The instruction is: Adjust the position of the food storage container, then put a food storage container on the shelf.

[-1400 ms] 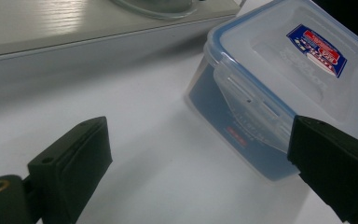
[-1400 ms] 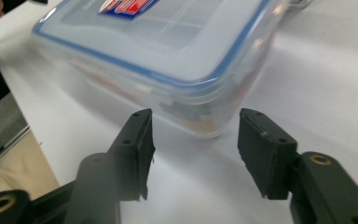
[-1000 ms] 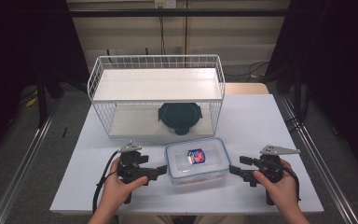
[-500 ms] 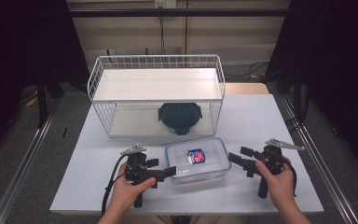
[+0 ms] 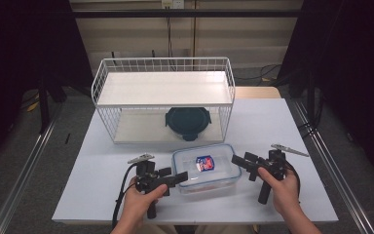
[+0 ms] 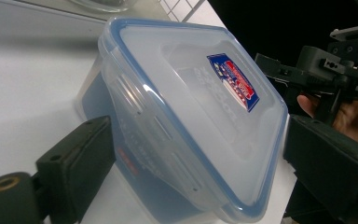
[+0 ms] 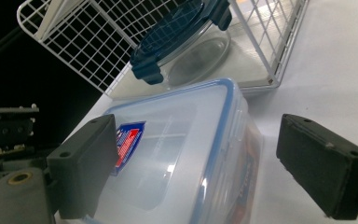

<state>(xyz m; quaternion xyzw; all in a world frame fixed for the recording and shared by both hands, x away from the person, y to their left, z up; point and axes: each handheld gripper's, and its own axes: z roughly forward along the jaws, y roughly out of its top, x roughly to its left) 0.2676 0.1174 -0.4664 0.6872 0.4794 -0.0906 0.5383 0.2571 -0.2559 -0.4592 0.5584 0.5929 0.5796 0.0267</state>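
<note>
A clear rectangular food box (image 5: 205,168) with a blue-rimmed lid and a red and blue sticker lies near the table's front edge. My left gripper (image 5: 176,176) is at the box's left side, open. In the left gripper view its jaws stand wide apart on either side of the box (image 6: 191,112), not pressing it. At the right side my right gripper (image 5: 242,163) is also open. In the right gripper view the box's (image 7: 186,154) end lies between the spread jaws. The other gripper (image 6: 335,70) shows beyond the box.
A white wire rack (image 5: 164,87) stands behind the box at mid table. On its lower shelf sits a round glass container with a dark blue lid (image 5: 188,122), also the container (image 7: 182,42) seen from the right. Bare table lies left and right of the hands.
Both hands have closed in on the box from its two sides. The left gripper slid right and toward the front edge; the right one shifted left. The box has not moved.
</note>
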